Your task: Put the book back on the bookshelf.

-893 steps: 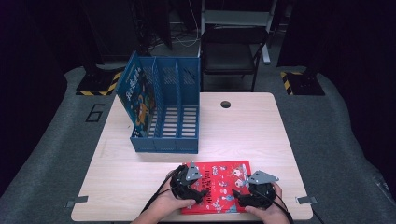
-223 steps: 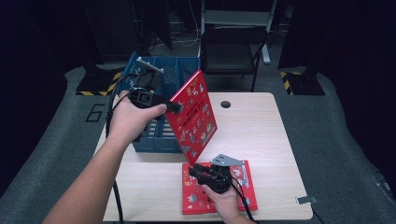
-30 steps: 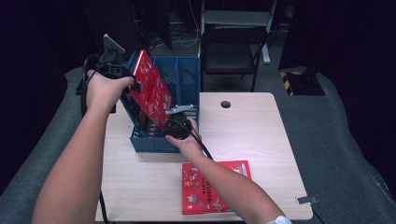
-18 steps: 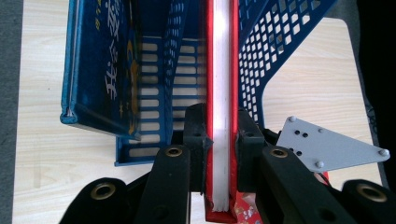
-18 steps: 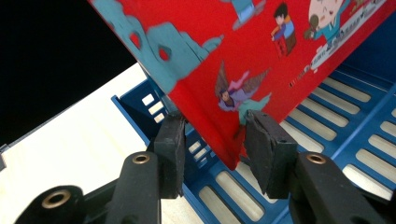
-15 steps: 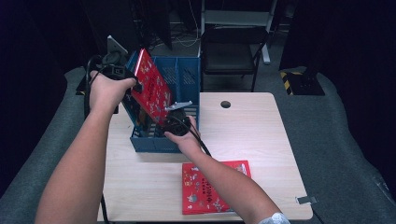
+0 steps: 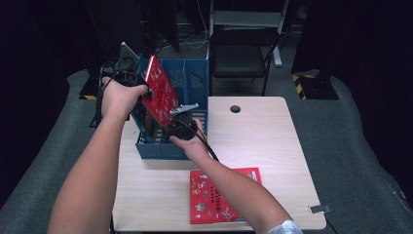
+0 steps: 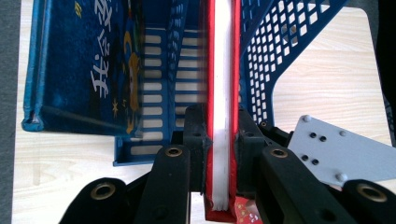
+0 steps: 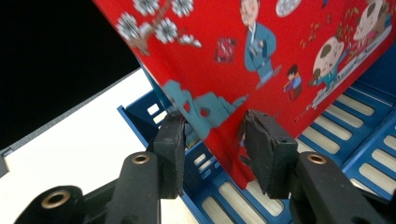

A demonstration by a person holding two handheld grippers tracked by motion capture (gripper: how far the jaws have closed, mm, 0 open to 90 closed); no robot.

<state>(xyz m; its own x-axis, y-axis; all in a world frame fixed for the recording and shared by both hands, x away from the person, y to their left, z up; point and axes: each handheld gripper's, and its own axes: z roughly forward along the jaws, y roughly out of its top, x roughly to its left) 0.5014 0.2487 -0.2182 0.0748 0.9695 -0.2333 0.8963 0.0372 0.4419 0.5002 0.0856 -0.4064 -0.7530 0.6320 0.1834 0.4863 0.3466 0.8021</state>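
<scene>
1. While the person's two forearms reach in from below in the high view, the left gripper [image 7: 127, 74] holds the upper edge of a thin red picture book with a cartoon cover [image 7: 160, 95], tilted over the blue perforated plastic file rack with upright dividers [image 7: 195, 83]. The right gripper [image 7: 181, 123] meets the book's lower corner, probably to steer it into a slot. A second red picture book [image 7: 225, 195] lies flat on the pale wooden table [image 7: 272, 141], near the front edge, well apart from the rack.

2. In the left gripper view, the left gripper [image 8: 219, 140] has its jaws pinching the red book [image 8: 220, 70] across its thickness; the white page edge runs straight ahead, in line with a slot between the rack's [image 8: 289, 56] dividers. A dark blue hardback book [image 8: 84, 65] already leans in the neighbouring compartment.

3. In the right gripper view, the right gripper [image 9: 212, 149] has its jaws spread on either side of the book's [image 9: 261, 56] lower corner, with visible gaps; I judge it a loose guide, not a clamp. The corner hangs just above the rack's slotted floor [image 9: 355, 116].
</scene>
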